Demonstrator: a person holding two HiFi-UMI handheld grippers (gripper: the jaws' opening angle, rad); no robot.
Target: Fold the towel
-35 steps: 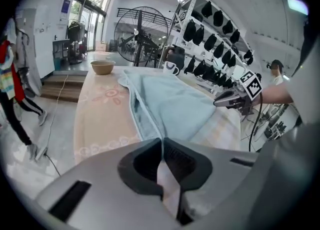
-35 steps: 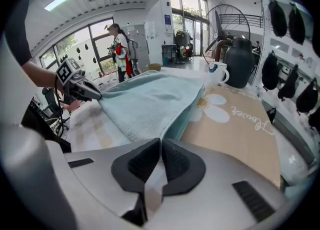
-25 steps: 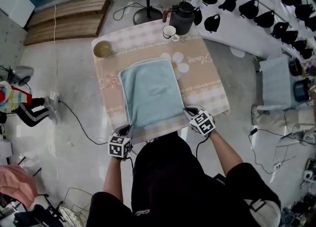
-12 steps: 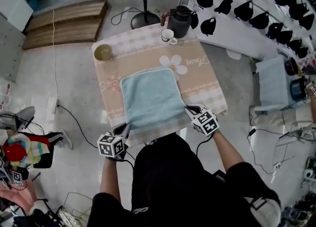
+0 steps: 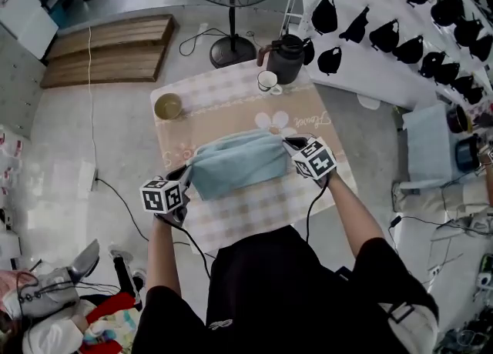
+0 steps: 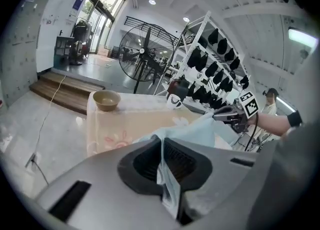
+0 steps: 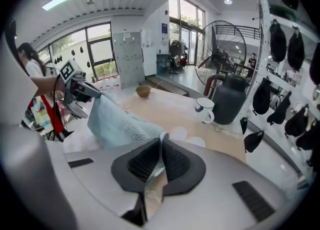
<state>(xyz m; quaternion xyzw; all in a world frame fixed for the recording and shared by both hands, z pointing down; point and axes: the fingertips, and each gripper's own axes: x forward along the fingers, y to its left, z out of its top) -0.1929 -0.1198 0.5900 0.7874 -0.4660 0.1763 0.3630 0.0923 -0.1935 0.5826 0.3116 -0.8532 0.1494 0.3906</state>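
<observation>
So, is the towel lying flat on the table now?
No, the left gripper and the right gripper each clamp a corner of the towel, holding it up.

Both arms out front: left gripper (image 5: 186,173) and right gripper (image 5: 290,144) each clamped tight on a towel (image 5: 240,165) corner.

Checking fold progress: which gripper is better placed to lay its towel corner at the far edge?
Probably right: the right gripper, shut on the towel, sits nearer that far edge than the left gripper.
</observation>
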